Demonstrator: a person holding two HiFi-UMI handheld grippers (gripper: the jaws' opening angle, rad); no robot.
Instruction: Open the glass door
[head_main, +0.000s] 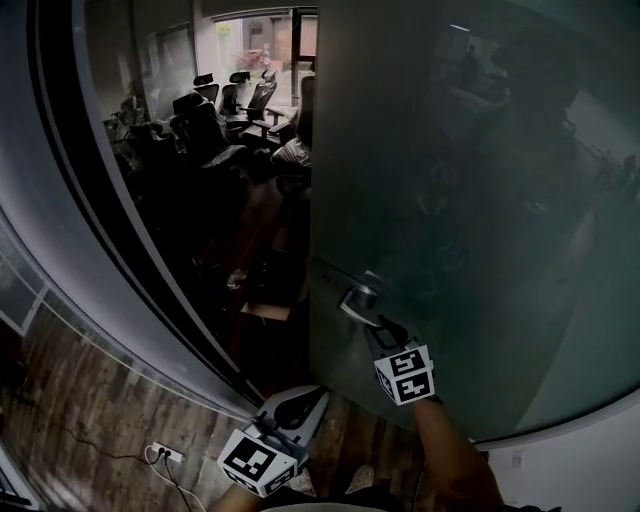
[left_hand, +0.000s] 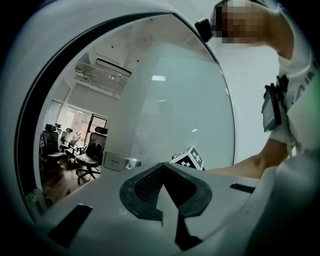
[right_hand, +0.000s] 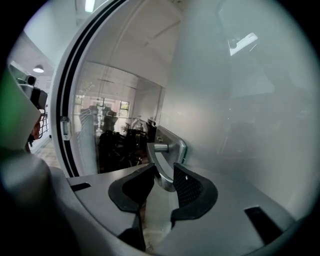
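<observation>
The frosted glass door (head_main: 480, 200) stands ajar, its free edge toward the dark room. Its metal lever handle (head_main: 358, 297) sits on a lock plate (right_hand: 176, 144) near that edge. My right gripper (head_main: 376, 322) is shut on the lever (right_hand: 161, 166), which runs down between the two black pads (right_hand: 192, 187). My left gripper (head_main: 305, 402) hangs lower left, away from the door, holding nothing. In the left gripper view its jaws (left_hand: 162, 186) are pressed together, and the right gripper's marker cube (left_hand: 189, 158) shows ahead by the door.
A dark door frame (head_main: 70, 150) curves along the left. Beyond the gap is a room with several office chairs (head_main: 215, 125) and a cardboard box (head_main: 268, 300) on the floor. A power strip (head_main: 165, 453) lies on the wood floor at lower left.
</observation>
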